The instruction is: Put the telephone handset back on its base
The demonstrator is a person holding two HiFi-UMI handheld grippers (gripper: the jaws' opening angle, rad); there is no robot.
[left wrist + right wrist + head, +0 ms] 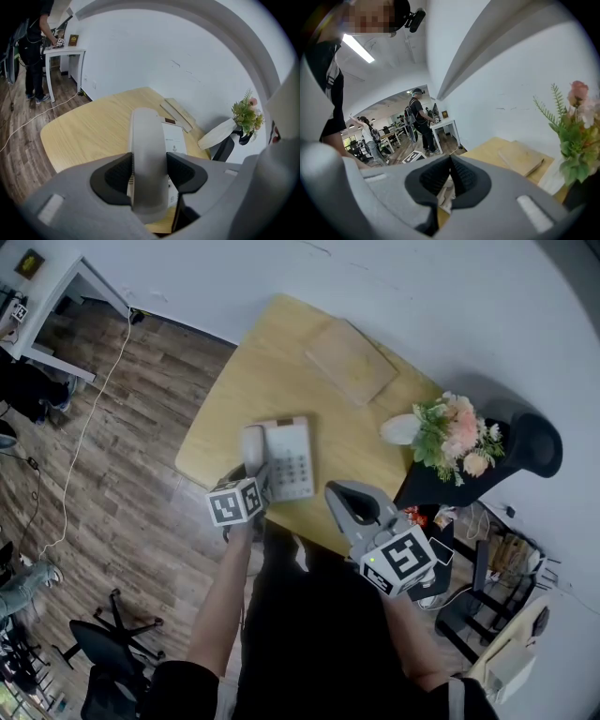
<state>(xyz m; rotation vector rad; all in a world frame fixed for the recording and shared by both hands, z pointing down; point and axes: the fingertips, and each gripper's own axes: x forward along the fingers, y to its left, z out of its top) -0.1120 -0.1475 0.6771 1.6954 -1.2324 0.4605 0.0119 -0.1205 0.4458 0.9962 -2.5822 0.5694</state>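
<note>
Left gripper [149, 171] sits slack around the grey plastic handset [147, 140], at 9 o'clock on the white keypad base [292, 465]. Right gripper [450, 176] is clamped shut, empty.

No text can be read anywhere. The telephone base [174, 140] carries a line of small print and a dark label, both too small to make out, and its keypad [292, 468] digits are blurred. The marker cube [234, 502] and its twin [403, 562] show only black-and-white square patterns.

Handset [252, 444] lies along the base's [292, 460] left side on the counter [225, 390], left gripper [255, 474] at its near end, right gripper [339, 501] nearby to the right.
</note>
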